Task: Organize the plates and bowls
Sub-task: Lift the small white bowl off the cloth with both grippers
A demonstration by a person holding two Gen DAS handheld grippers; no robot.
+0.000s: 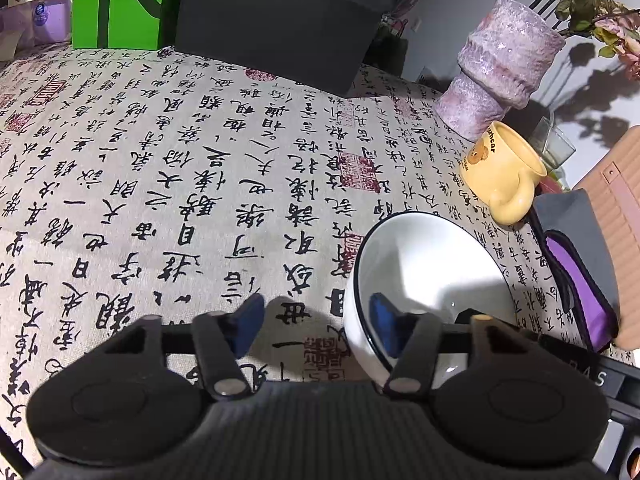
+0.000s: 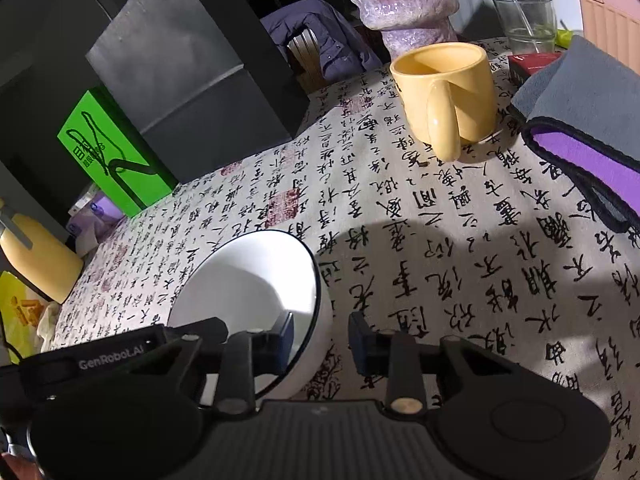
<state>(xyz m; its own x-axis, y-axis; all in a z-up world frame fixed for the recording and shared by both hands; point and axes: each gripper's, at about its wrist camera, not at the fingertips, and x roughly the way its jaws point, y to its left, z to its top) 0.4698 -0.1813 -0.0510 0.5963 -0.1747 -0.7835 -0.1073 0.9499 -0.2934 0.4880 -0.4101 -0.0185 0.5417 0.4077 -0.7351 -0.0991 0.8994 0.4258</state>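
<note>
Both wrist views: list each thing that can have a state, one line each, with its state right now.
White bowl: upright, empty, on the tablecloth, a gripper straddling the rim on each side.
Left gripper: one finger inside the bowl, one outside, pads not yet pressing.
Right gripper: jaws astride the bowl's rim; contact unclear.
Yellow mug: upright, looks empty.
Glass: upright, a straw inside.

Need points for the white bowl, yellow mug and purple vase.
white bowl (image 2: 256,276): right wrist view, inner wall.
yellow mug (image 2: 472,92): right wrist view, outer side beside the handle.
purple vase (image 1: 500,60): left wrist view, middle of the body.
</note>
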